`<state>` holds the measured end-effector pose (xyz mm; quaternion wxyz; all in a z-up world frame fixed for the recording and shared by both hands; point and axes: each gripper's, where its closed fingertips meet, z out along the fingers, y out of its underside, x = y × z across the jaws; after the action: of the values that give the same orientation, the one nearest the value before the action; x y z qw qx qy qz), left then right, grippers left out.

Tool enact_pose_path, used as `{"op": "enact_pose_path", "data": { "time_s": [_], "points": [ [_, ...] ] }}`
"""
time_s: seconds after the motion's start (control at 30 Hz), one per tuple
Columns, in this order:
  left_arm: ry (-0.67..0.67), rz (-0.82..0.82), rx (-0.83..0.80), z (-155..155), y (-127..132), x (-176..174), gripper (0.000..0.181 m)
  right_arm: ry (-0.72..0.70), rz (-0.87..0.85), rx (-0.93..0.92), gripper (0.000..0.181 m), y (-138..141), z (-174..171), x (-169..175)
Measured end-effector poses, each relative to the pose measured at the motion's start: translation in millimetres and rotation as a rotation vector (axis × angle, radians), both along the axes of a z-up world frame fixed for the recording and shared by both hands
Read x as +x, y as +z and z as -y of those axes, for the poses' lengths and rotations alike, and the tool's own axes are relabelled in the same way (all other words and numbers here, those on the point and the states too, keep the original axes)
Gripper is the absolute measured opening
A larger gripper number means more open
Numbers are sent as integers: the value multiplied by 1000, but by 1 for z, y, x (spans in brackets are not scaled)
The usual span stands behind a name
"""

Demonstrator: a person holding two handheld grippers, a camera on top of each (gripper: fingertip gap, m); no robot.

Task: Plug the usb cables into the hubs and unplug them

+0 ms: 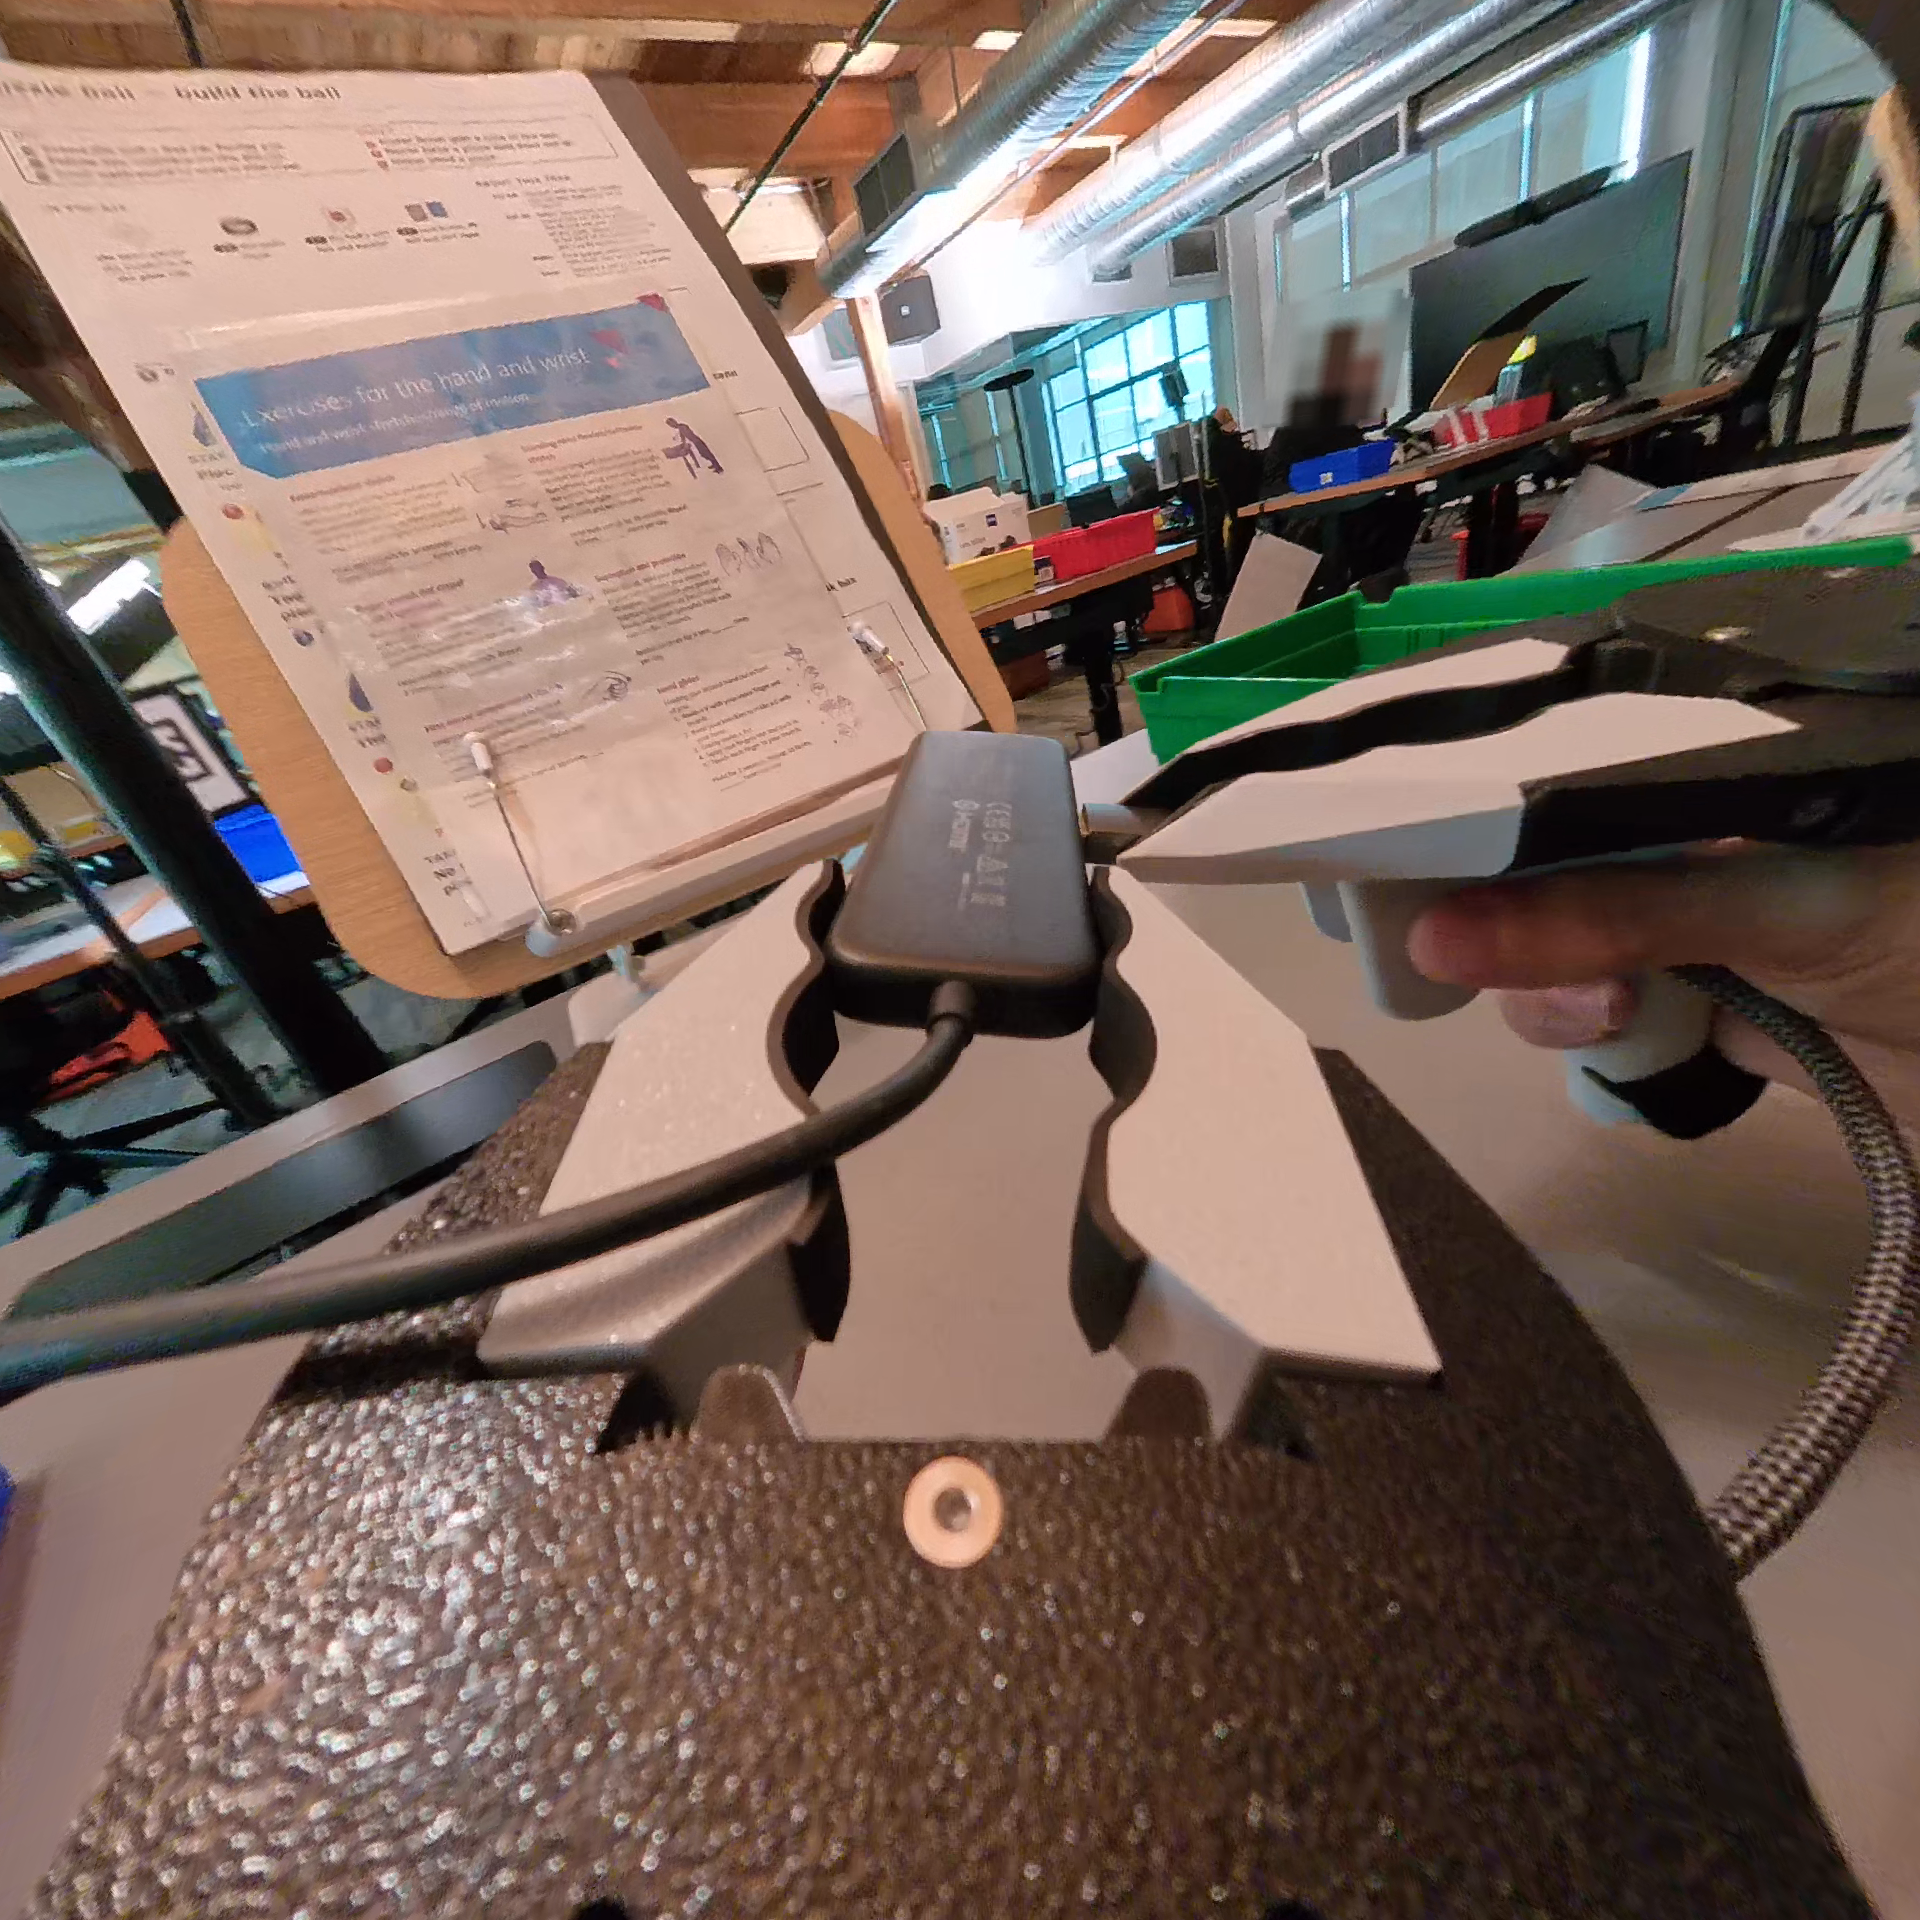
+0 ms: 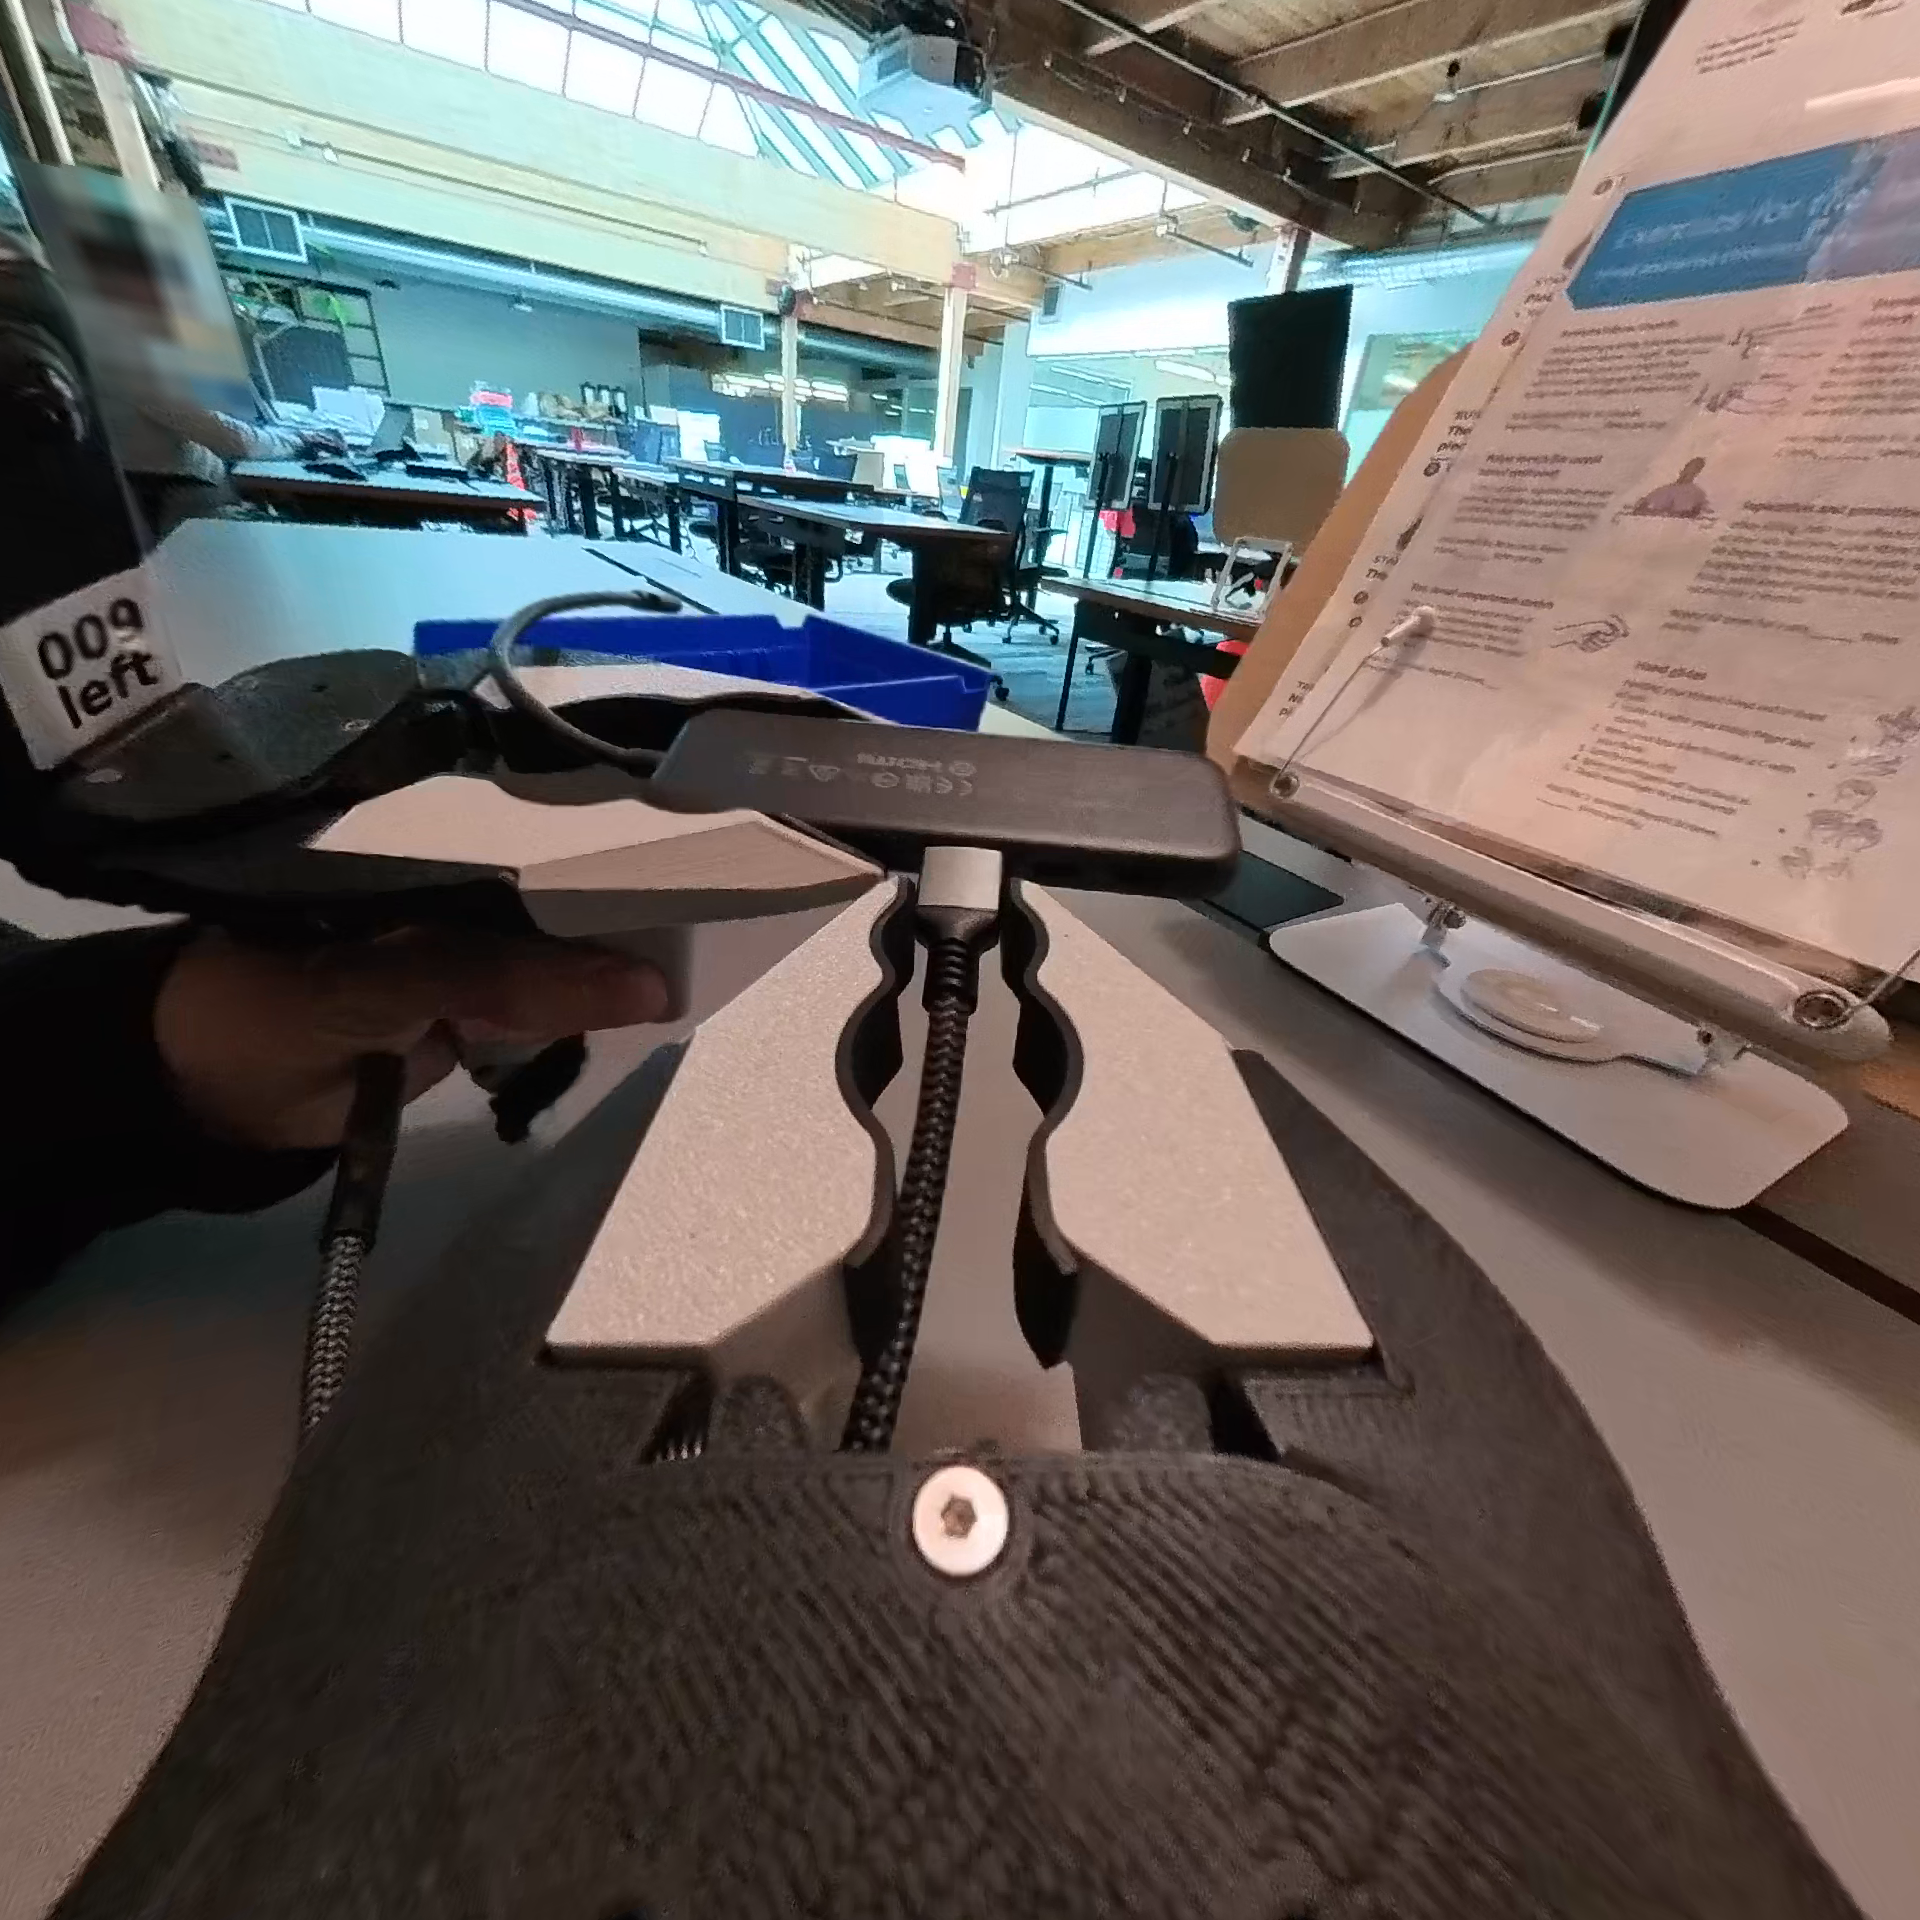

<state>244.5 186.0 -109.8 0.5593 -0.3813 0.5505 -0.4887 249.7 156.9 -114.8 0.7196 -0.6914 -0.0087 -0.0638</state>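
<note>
Two level tools at right angles: left tool [image 1: 961,914] on hub [image 1: 971,842], right tool [image 2: 954,904] on plug [image 2: 958,878].

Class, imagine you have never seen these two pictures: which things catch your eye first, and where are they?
First, the dark hub, held in mid-air at centre by the left gripper. Next, the right gripper, pinching the silver plug of a braided cable at the hub's side. Behind stands a tilted stand of printed sheets.

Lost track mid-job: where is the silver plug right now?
In the right wrist view, the silver plug sits centre, pinched in the right tool and against the hub's side, which the left tool holds.
</note>
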Motion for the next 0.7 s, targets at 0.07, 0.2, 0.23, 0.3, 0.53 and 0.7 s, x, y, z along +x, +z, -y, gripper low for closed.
{"op": "enact_pose_path", "data": {
  "time_s": [0.07, 0.2, 0.23, 0.3, 0.53, 0.7],
  "points": [
    [14, 8, 11, 0, 5, -1, 46, -3, 18, -9, 15, 5, -1, -2],
    [16, 28, 60, 5, 11, -4, 46, 21, 36, -36, 15, 10, 3, -5],
    [19, 30, 69, 6, 11, -4, 46, 26, 34, -39, 15, 9, 4, -5],
    [26, 31, 74, 7, 12, -3, 46, 29, 18, -42, 15, 9, 6, -4],
    [238, 158, -115, -87, 42, -29, 45, 5, -87, -38, 15, -2, 28, 19],
    [182, 86, 64, -56, 22, -16, 45, -261, 204, 123, 14, 79, 92, 63]
  ]
}}
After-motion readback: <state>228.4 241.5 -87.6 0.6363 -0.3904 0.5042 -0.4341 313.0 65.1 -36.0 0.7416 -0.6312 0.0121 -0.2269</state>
